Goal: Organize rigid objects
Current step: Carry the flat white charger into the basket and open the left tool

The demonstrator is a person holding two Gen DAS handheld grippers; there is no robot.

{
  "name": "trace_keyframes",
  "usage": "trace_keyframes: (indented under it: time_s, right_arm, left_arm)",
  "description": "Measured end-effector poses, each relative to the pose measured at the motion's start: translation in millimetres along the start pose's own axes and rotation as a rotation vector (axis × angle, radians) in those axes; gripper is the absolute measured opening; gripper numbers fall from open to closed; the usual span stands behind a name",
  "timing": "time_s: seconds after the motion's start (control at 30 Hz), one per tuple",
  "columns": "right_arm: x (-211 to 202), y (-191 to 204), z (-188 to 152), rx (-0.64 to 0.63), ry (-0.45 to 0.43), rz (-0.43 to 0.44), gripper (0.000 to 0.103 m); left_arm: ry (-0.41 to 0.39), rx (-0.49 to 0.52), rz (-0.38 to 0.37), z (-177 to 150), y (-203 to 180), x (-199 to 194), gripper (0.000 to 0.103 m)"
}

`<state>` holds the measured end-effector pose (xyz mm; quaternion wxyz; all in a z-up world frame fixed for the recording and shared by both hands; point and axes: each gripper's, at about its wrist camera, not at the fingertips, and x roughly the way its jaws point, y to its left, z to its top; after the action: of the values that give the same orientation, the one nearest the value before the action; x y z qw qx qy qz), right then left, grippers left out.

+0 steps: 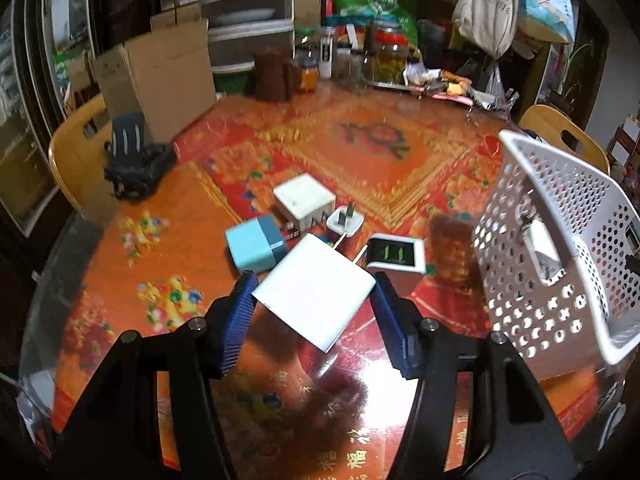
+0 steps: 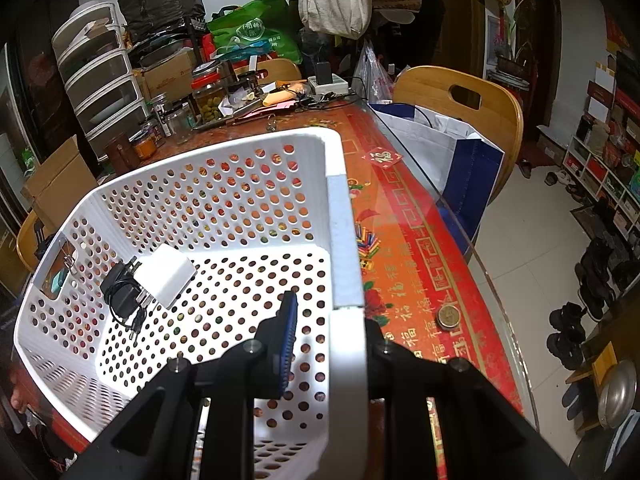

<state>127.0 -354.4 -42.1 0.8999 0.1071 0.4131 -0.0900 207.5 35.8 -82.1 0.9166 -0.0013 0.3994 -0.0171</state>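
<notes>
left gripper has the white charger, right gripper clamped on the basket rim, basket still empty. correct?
Not empty. The right wrist view shows the white basket already holds a white charger and a black adapter with cable. The rest stands: left gripper holds the big white charger, right gripper grips the rim.

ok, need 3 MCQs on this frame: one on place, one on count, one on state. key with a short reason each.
1. Where is the small white charger with the black cable?
A. In the white basket
B. On a chair
C. In the cardboard box

2. How many prongs stick out of the white power adapter in the left tool?
A. None
B. Two
C. Four

3. What is the right tool doing?
A. Hanging open
B. Clamped on the basket's rim
C. Holding a jar

Key:
1 A: the small white charger lies on the white basket floor.
2 B: two prongs show on the white power adapter between the left tool pads.
3 B: the right tool straddles the rim, shut.
</notes>
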Motion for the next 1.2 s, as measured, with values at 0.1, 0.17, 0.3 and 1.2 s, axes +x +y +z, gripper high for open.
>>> trace_keyframes:
  time_s: [0.1, 0.17, 0.3, 1.2]
  right_arm:
    - [0, 0, 0, -0.004, 0.001, -0.001, 0.02]
    - [0, 1, 0, -0.005, 0.001, -0.002, 0.02]
    - [0, 1, 0, -0.005, 0.0, -0.001, 0.02]
    - [0, 0, 2, -0.006, -0.007, 0.014, 0.02]
  left_arm:
    - [-0.035, 0.028, 0.004, 9, -8, -18, 0.055]
    - [-0.055, 0.043, 0.007, 14, -14, -28, 0.055]
    - [-0.089, 0.082, 0.006, 25, -30, -46, 0.055]
    - [-0.055, 0.395, -0.111, 68, -194, -73, 0.055]
